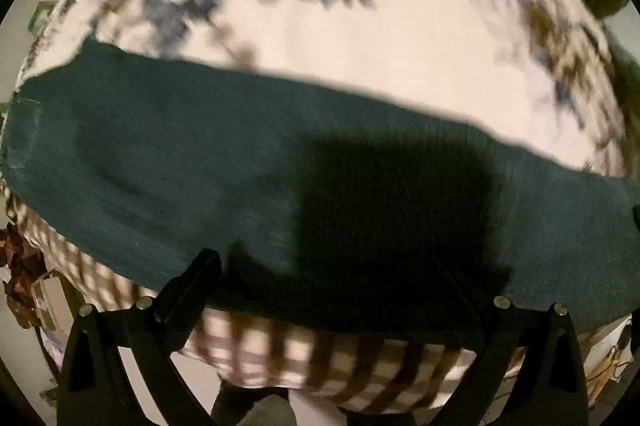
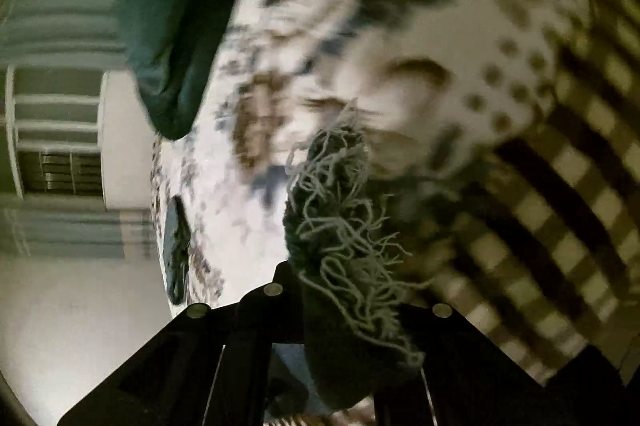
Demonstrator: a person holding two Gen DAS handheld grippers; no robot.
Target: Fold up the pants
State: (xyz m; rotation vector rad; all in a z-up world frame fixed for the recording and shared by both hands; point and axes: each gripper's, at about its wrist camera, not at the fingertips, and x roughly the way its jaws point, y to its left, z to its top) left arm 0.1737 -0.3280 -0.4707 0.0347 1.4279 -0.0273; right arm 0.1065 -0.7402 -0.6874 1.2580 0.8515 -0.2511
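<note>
The dark teal pants (image 1: 200, 154) lie stretched across a bed with a floral sheet (image 1: 360, 38), left to right in the left wrist view. My left gripper (image 1: 344, 286) is open, its fingers (image 1: 188, 286) wide apart just above the near edge of the pants, casting a dark shadow on them. My right gripper (image 2: 344, 306) is shut on the frayed hem of a pant leg (image 2: 340, 226), which hangs lifted between its fingers (image 2: 276, 290). Another dark teal part of the cloth (image 2: 172, 46) shows at the upper left of the right wrist view.
A brown and white checked cover (image 1: 320, 362) hangs over the bed's near edge and also shows in the right wrist view (image 2: 560, 206). A dotted pillow (image 2: 500, 78) lies on the bed. White shelves (image 2: 56, 130) stand at the wall. Clutter (image 1: 24, 266) sits beside the bed.
</note>
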